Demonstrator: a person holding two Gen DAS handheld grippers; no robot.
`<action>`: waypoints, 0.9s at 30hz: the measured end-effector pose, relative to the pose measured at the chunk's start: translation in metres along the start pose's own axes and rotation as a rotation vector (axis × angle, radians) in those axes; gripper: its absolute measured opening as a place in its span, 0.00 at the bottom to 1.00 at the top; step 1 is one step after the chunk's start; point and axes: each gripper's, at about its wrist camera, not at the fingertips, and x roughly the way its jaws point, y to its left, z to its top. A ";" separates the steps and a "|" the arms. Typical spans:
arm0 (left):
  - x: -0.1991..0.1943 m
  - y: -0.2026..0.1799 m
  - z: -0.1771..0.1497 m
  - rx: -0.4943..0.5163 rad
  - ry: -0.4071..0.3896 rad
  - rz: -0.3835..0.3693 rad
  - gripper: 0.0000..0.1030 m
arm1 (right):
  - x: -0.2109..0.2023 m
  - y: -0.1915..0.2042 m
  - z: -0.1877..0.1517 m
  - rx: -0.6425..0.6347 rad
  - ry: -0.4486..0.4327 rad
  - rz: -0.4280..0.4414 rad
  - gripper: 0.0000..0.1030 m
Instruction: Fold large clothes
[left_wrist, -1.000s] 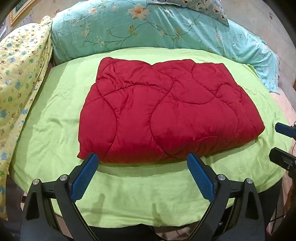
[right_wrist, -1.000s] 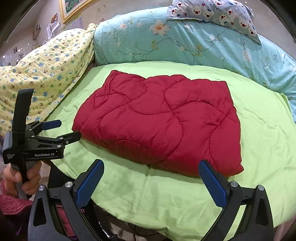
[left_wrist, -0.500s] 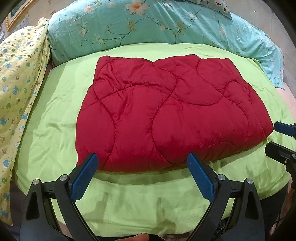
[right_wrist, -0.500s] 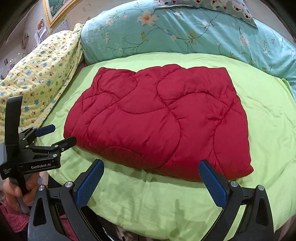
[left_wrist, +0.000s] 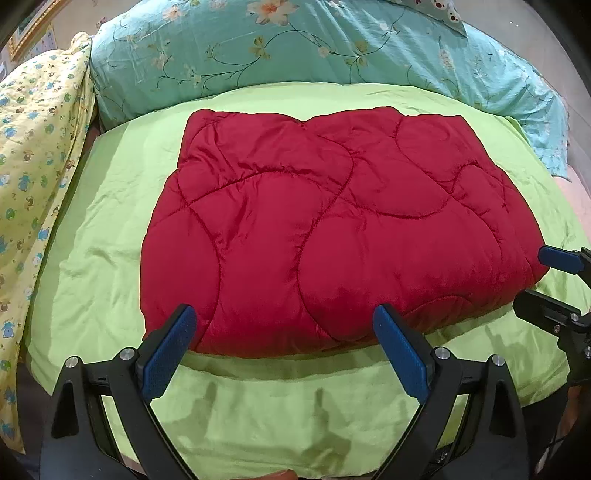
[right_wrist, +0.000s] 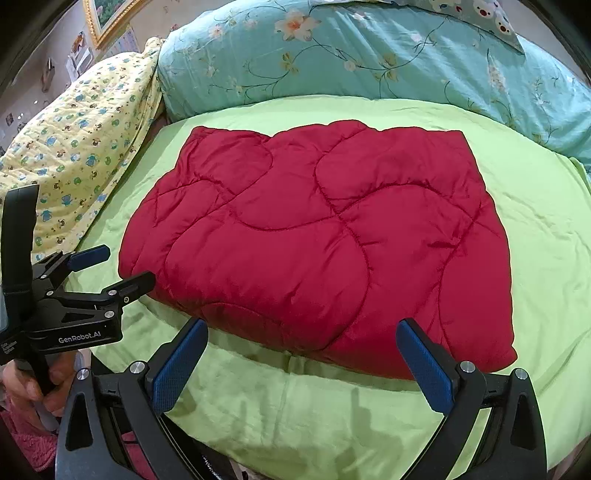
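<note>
A red quilted padded garment lies folded into a thick rectangle on the green bedsheet; it shows in the right wrist view too. My left gripper hangs open just short of the bundle's near edge, nothing between its blue pads. My right gripper is open at the near right part of that edge, also holding nothing. The right gripper shows at the right rim of the left view, by the bundle's near right corner. The left gripper shows at the left of the right view, held by a hand.
A turquoise floral duvet is piled along the far side of the bed. A yellow patterned quilt lies along the left. A bear-print pillow sits on top at the back. The sheet's front edge drops off just below the grippers.
Both grippers have moved forward toward the red bundle, which now looms larger and nearer their pads. The bundle itself has not moved. Both grippers stayed open.
</note>
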 end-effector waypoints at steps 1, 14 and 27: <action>0.001 0.000 0.001 0.002 0.001 -0.001 0.94 | 0.001 -0.001 0.001 0.002 0.001 0.000 1.00; 0.006 -0.001 0.006 0.004 0.003 0.000 0.94 | 0.005 -0.002 0.006 0.002 0.004 0.000 1.00; 0.009 0.000 0.011 0.003 0.007 -0.002 0.94 | 0.009 -0.001 0.015 -0.009 0.006 0.001 0.99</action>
